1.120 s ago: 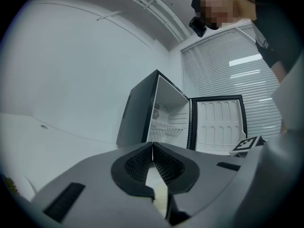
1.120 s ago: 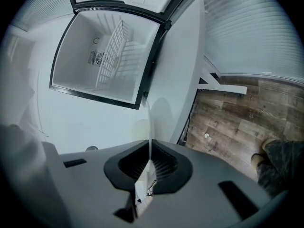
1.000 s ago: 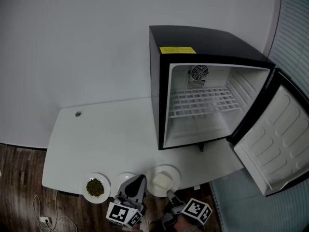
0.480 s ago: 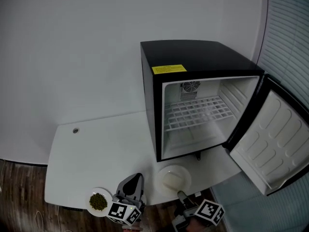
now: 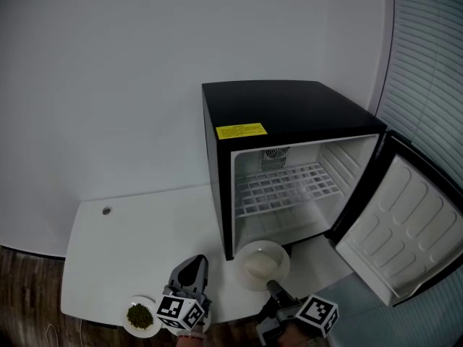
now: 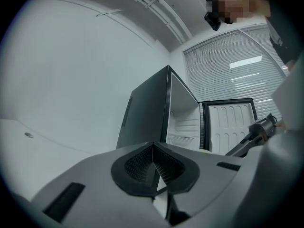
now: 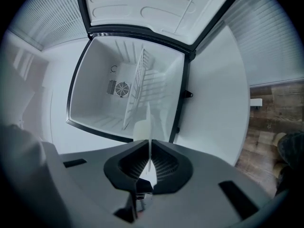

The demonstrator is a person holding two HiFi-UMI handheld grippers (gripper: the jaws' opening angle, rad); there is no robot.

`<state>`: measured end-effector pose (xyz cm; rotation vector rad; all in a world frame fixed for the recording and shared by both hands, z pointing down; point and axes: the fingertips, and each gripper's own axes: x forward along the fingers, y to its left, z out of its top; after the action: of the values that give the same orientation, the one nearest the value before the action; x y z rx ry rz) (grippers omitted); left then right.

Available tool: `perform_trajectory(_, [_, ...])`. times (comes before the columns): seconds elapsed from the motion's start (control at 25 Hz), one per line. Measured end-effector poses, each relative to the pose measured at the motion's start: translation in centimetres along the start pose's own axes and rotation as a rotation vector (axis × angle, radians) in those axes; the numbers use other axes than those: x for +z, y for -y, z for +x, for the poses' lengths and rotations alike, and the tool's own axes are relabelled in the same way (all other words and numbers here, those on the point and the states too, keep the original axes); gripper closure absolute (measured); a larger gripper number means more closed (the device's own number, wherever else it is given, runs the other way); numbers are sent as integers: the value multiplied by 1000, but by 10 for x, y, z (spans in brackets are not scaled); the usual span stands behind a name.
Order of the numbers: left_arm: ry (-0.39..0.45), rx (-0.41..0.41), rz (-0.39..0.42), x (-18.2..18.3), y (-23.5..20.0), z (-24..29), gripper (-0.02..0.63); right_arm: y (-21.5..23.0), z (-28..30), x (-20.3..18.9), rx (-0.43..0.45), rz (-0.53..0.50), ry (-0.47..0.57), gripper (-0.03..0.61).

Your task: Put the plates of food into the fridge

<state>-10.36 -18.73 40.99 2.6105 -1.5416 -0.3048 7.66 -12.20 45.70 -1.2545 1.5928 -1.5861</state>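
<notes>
Though your right claw [image 5: 270,286] pinched the plate [image 5: 265,260] by its near rim, its pale food was unclear; your left claw [image 5: 196,260] was closed.

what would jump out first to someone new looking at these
The black mini fridge stands on the white table with its door swung wide open to the right. Just before its opening, the right gripper holds a white plate of pale food by the rim. A plate of greens sits at the table's edge.
</notes>
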Motion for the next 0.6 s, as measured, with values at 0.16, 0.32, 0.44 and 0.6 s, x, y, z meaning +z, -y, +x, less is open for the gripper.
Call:
perform_trajectory(0.16, [-1,30,1,-6,-6,18,604,5,19,19,-3,8,-1,561])
perform_trajectory(0.32, [3,55,8,-10,-14,38,604,14,43,33,-13,25,-14,561])
perform_trajectory(0.44, [12,81,3,-13,-21,49,604,19,61,42,-17,33,-25,561])
perform_trajectory(0.6, [16,105,2,-18,-29,62,604,25,82,50,-27,21,-42,561])
